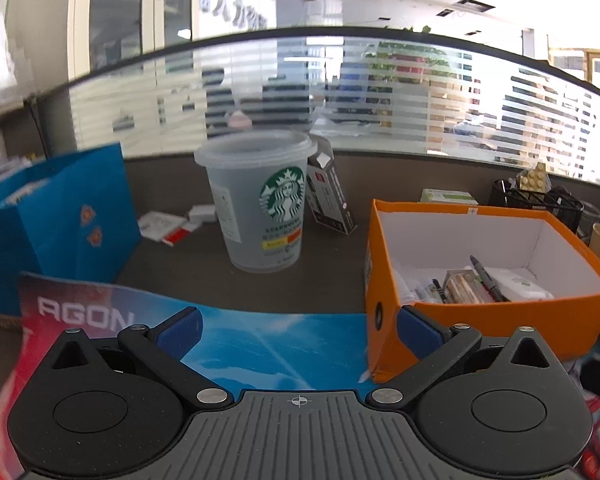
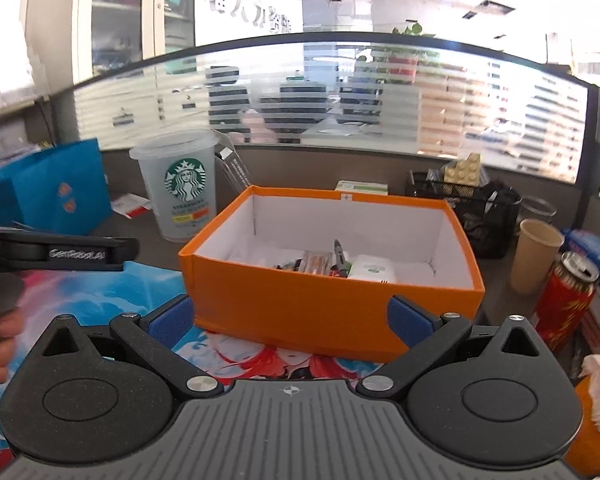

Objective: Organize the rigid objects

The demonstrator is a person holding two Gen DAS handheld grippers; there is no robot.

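Blue-padded, both the right claw [image 2: 288,320] and the left claw [image 1: 298,330] stand spread and empty at the frame bottom. Mid-frame the orange box [image 2: 332,308] already holds pens; the clear cup [image 1: 260,204], upper centre on the counter [image 1: 332,256], likely wants a wide, level grip.

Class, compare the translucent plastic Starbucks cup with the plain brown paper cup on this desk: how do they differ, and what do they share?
The translucent plastic Starbucks cup bears a green logo and labels; the plain brown paper cup is unmarked and opaque. The plastic cup stands left of the orange box and looks taller; the paper cup stands right of it. Both stand upright.
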